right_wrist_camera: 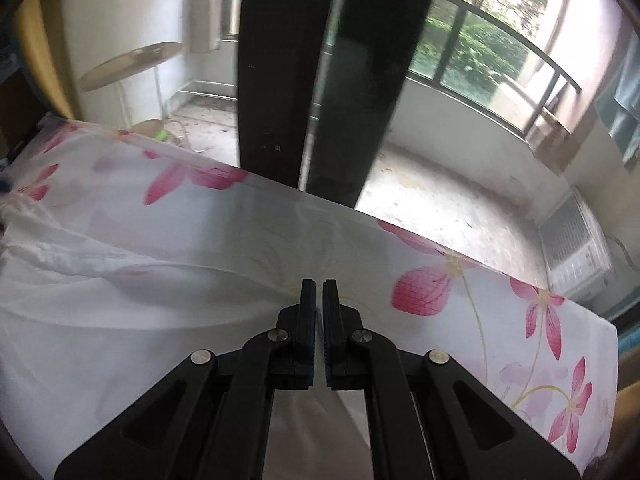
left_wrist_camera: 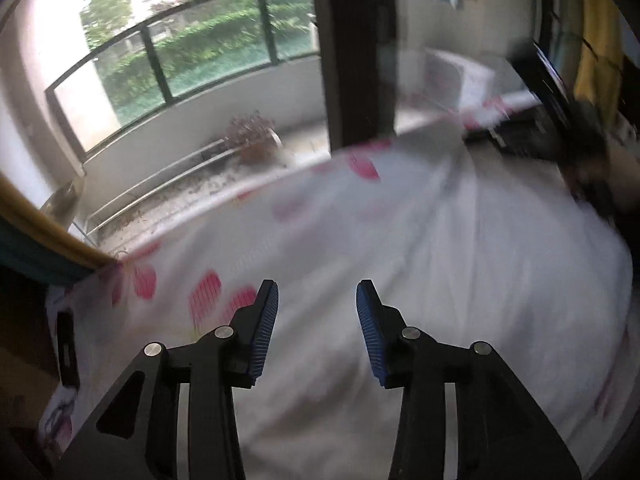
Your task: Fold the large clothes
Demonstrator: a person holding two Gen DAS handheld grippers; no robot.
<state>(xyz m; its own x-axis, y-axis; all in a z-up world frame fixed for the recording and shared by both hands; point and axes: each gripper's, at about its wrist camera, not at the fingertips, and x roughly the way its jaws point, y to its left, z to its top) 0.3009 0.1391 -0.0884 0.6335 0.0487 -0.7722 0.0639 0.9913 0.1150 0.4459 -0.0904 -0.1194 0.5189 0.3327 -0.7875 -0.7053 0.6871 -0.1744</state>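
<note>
Two grippers appear, one in each wrist view, and one large white garment lies across one bed.

In the left wrist view, the left gripper point(left_wrist_camera: 316, 292) fills the lower middle of the frame. Its two black fingers with blue ribbed pads point(left_wrist_camera: 264, 328) stand apart with a clear gap, and nothing is between them. Beneath and beyond them the white garment point(left_wrist_camera: 420, 260) spreads over the centre and right of the frame, plain and smooth-looking, though the picture is blurred. A bedsheet point(left_wrist_camera: 204, 292) with pink flower prints shows at the lower left and along the far edge of the bed. In the upper left, a balcony railing point(left_wrist_camera: 208, 40) curves in front of green bushes.

In the right wrist view, the right gripper point(right_wrist_camera: 319, 292) sits at the lower middle, its two fingers drawn nearly together and pinching a thin fold of the white garment point(right_wrist_camera: 120, 312). The cloth runs down from between the pads towards the bottom of the frame and spreads wide to the left, where it bunches into wrinkled ridges at the left edge. The flowered bedsheet point(right_wrist_camera: 500, 320) lies to the right and along the top of the bed. One dark door frame point(right_wrist_camera: 320, 80) stands upright at the top centre.
</note>
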